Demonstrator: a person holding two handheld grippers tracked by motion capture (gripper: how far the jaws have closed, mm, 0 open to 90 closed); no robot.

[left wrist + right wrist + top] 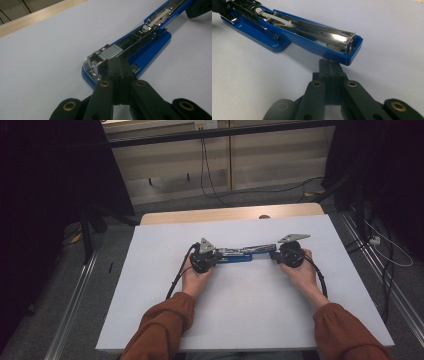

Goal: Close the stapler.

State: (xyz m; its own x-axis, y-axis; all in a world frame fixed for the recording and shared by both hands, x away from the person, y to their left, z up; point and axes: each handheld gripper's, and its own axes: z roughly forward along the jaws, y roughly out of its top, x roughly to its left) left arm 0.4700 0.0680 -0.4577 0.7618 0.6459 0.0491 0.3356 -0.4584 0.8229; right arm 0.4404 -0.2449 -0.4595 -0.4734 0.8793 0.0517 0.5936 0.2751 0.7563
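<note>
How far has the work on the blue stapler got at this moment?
Done: the blue stapler lies swung fully open on the white table, its metal staple channel exposed. In hand: the left tool, jaws shut, presses on the base end, and the right tool, jaws shut, sits under the cover's tip. Left: probably loading staples, then closing it.

Closed jaws of the left gripper [119, 63] touch the opened blue stapler [140, 53].

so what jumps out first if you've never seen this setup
A blue stapler swung fully open lies mid-table on the white sheet, its chrome staple channel bare. The left gripper, shut, meets its base end. The right gripper, shut, sits under the tip of the opened top arm.
</note>
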